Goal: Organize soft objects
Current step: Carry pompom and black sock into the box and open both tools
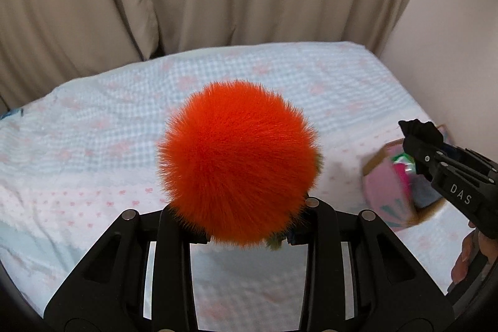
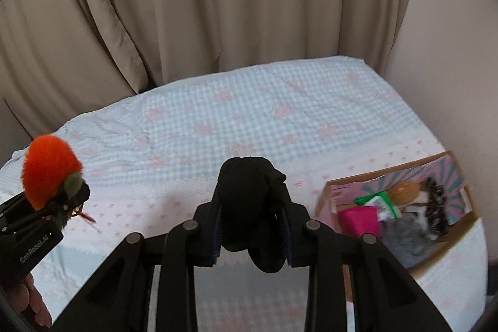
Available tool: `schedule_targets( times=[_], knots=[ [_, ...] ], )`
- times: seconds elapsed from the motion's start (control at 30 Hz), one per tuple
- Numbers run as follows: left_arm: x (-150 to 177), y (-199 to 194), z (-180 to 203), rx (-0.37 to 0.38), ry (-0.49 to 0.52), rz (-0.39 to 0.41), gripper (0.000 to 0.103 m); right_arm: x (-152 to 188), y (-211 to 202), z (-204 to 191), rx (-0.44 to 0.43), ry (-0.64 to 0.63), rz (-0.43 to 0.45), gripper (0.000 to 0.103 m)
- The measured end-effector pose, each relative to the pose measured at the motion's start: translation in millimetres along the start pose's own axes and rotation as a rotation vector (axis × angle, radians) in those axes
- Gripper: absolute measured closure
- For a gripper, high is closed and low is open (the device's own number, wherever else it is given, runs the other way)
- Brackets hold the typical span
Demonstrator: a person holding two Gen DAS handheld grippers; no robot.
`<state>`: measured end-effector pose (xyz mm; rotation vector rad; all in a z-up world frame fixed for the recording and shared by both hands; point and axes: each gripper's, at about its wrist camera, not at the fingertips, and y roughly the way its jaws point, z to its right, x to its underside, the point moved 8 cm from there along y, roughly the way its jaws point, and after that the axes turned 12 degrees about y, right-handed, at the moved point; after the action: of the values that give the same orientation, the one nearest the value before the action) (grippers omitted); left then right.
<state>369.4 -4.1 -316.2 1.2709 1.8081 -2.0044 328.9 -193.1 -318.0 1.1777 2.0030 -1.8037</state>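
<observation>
My left gripper is shut on a fluffy orange pom-pom with a small green tuft, held above the bed; it also shows at the left of the right wrist view. My right gripper is shut on a black soft cloth bundle, held above the bed; it shows at the right of the left wrist view. An open cardboard box with a pink printed lining lies on the bed to the right, holding several soft items.
The bed has a light blue checked sheet with pink bows. Beige curtains hang behind it and a pale wall borders the right side. The box sits near the bed's right edge.
</observation>
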Motion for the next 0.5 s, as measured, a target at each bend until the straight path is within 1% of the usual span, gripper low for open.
schedule_targets(
  times=[0.17, 0.23, 0.3, 0.43, 0.5],
  knots=[
    [-20.2, -41.3, 37.9, 0.015, 0.015, 0.014, 0.074, -20.7, -56.5, 16.5, -0.027, 0.0, 0.011, 0.075],
    [-28.3, -55.0, 54.7, 0.019, 0.019, 0.02, 0.074, -27.5, -72.5, 25.4, -0.03, -0.002, 0.019, 0.075],
    [-37.5, -67.5, 73.6, 0.024, 0.019, 0.022, 0.074, -36.9, -91.4, 41.0, -0.045, 0.005, 0.025, 0.075],
    [-53.8, -83.1, 117.9, 0.03, 0.006, 0.018, 0.074, -50.7, -112.7, 77.4, -0.07, 0.019, 0.02, 0.075],
    [-59.9, -87.1, 140.4, 0.019, 0.001, 0.016, 0.074, -56.4, -120.4, 97.2, -0.078, 0.004, 0.017, 0.075]
  ],
)
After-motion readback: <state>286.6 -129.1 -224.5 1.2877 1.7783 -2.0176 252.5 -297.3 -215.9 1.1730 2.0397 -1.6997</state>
